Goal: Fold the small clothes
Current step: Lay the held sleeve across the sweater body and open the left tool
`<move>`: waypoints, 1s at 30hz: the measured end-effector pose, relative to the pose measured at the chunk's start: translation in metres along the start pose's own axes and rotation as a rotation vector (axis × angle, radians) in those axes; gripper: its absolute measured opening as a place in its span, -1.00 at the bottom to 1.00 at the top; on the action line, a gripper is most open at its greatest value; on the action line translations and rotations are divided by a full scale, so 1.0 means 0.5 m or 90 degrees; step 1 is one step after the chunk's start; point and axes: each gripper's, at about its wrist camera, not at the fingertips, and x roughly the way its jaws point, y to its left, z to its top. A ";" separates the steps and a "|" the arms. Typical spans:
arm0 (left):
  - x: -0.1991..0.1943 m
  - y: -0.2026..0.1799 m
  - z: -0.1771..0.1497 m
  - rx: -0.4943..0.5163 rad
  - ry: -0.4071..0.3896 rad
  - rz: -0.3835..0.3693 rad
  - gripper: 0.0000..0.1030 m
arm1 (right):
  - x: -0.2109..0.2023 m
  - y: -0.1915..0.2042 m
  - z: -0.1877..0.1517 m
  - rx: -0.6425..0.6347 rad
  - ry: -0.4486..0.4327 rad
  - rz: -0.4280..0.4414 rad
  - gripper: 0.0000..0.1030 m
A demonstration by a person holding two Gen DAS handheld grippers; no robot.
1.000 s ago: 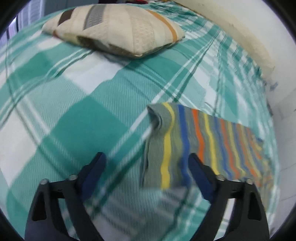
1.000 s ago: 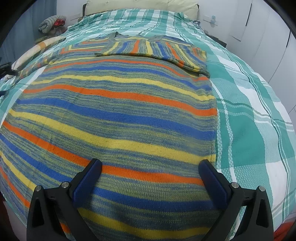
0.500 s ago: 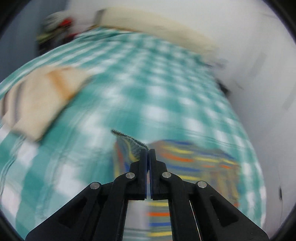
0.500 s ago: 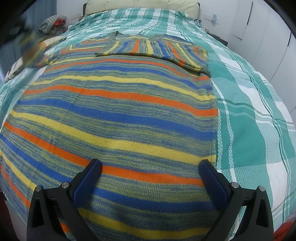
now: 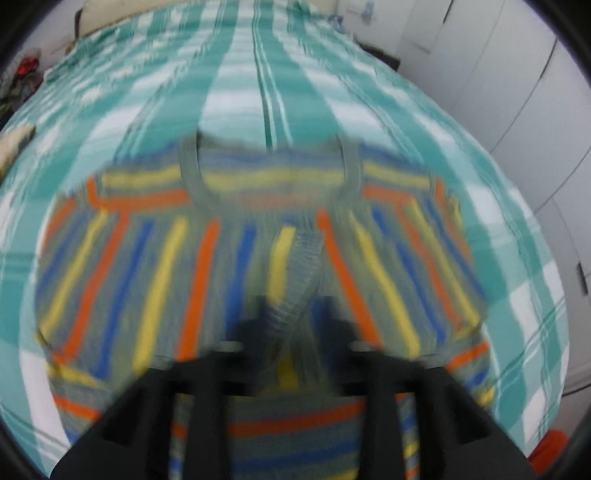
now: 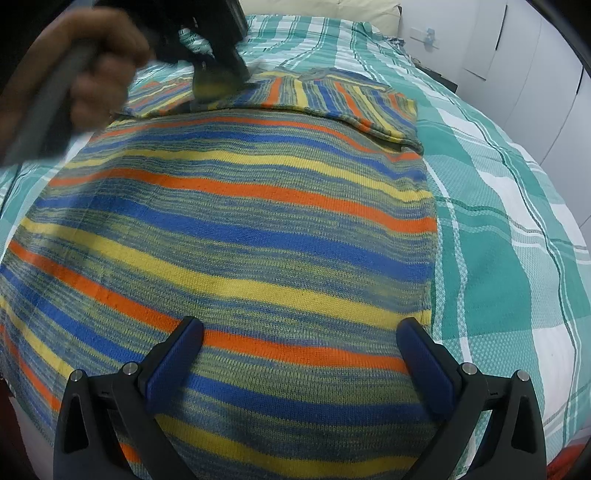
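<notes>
While the right gripper (image 6: 301,354) hangs low with its two blue-padded fingers (image 6: 173,360) spread wide and nothing between them, one striped sweater (image 6: 229,236) lies flat directly under and ahead of it. Its bands of blue, yellow and orange on grey-green run crosswise to the fingers. No brand, label or writing can be read anywhere on it or on the tools.

Farther ahead of that gripper, the sweater's far end is covered by two sleeves folded across the chest, their stripes running lengthwise; the right-hand sleeve (image 6: 354,101) lies flat with its edge over the sweater's side. Up to the left, the person's left hand (image 6: 92,70), blurred, grips the handle of the left gripper (image 6: 221,77), which comes down onto the other sleeve.

From the left gripper's (image 5: 291,314) own blurred view, its fingers stand only a little apart with a ribbed grey cuff (image 5: 303,269) rising between them. Whether they still pinch it I cannot tell through the smear. Just past the cuff the two sleeves meet, and beyond them sits the grey neckline (image 5: 273,155).

One bed (image 6: 498,221) in a teal and white check carries it all, stretching away to a cream headboard (image 6: 369,9). White cupboard doors (image 6: 524,48) stand off to the right.
</notes>
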 end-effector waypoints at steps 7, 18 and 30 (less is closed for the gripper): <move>-0.162 0.150 -0.003 -0.076 -0.127 0.032 0.48 | 0.000 -0.001 0.000 -0.001 -0.001 0.004 1.00; -0.073 0.259 -0.081 -0.051 -0.017 0.305 0.92 | -0.001 0.000 0.000 -0.005 0.000 0.000 1.00; -0.336 0.032 -0.345 0.031 -0.066 0.197 0.95 | -0.159 -0.013 0.035 0.038 -0.031 -0.038 1.00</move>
